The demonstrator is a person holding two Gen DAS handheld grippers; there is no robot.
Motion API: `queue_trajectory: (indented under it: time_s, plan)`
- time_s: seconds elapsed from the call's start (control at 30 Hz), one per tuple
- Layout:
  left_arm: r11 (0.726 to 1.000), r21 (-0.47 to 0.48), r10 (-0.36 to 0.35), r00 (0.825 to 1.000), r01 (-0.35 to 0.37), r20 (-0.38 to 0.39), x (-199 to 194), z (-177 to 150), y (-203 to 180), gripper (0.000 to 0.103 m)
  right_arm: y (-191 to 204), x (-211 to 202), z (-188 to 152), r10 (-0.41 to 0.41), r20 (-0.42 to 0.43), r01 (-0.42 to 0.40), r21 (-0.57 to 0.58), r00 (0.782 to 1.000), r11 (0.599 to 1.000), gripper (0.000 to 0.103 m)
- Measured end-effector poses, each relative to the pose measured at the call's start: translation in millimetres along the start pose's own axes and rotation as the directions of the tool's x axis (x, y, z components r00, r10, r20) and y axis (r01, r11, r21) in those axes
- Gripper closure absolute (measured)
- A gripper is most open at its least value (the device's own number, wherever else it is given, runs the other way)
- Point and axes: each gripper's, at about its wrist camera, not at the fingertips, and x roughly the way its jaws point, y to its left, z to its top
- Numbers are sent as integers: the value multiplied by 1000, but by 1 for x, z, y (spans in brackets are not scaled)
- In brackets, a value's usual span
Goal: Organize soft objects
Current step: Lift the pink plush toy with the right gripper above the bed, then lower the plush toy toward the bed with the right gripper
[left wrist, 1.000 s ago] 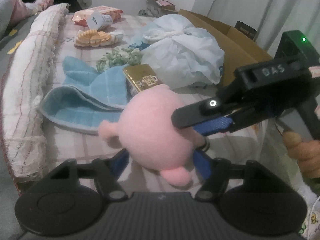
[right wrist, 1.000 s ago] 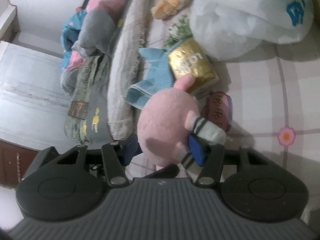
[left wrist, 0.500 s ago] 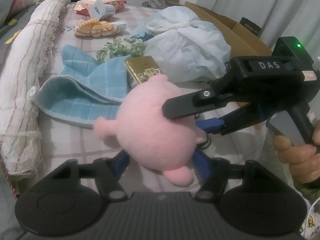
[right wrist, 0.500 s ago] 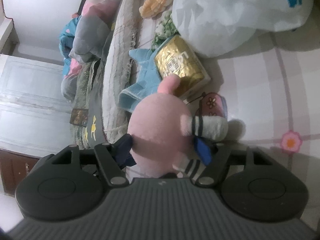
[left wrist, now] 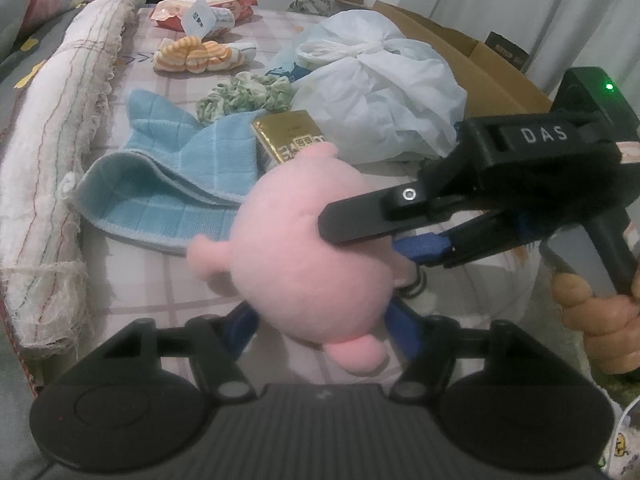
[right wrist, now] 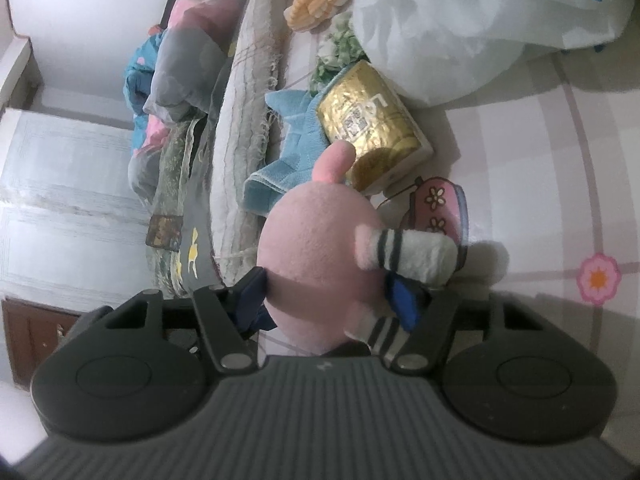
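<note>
The right gripper (left wrist: 404,236) bears the white letters "DAS" on the top of its black body. A gold packet (left wrist: 290,140) lying on the bed (left wrist: 152,292) against the blue cloth (left wrist: 176,184) carries a printed label with a square code, but its characters are too small to read. The white plastic bag (right wrist: 480,20) shows blue lettering cut off by the picture's edge, and the white tag on the pink packets (left wrist: 204,14) near the bed's far edge is too blurred to read.
</note>
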Motion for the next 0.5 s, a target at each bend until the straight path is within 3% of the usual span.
queue_trajectory:
  time_s: [0.5]
  plan:
    - [1000,17,-28,997,26,77,-14,5,-4,34,50,-21,11,-125,86,142,-225,988,964,41]
